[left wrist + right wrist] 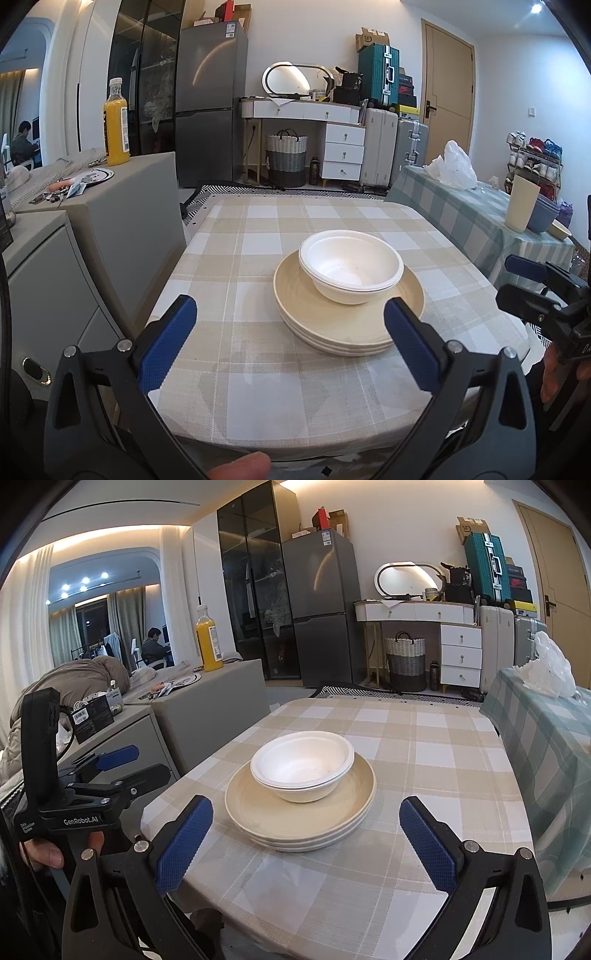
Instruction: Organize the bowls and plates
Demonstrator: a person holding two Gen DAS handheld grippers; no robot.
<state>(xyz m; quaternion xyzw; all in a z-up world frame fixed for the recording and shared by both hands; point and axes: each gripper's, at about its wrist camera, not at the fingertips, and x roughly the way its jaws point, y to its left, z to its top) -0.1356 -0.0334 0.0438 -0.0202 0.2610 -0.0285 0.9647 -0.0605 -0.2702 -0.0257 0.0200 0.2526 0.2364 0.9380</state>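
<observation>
A stack of white bowls (351, 271) (303, 766) sits nested on a stack of cream plates (317, 317) (258, 805) in the middle of the checked table (258, 387) (424, 760). My left gripper (290, 339) is open and empty, held over the table's near edge, short of the plates. It also shows in the right wrist view (110, 764) at the left, off the table's side. My right gripper (306, 838) is open and empty, just in front of the plates. It also shows in the left wrist view (524, 284) at the right edge.
A grey cabinet (122, 206) with an orange juice bottle (116, 123) stands left of the table. A second table with a green checked cloth (472, 214) at the right holds a white plastic bag (452, 166), a cream cup (521, 203) and blue bowls (545, 214).
</observation>
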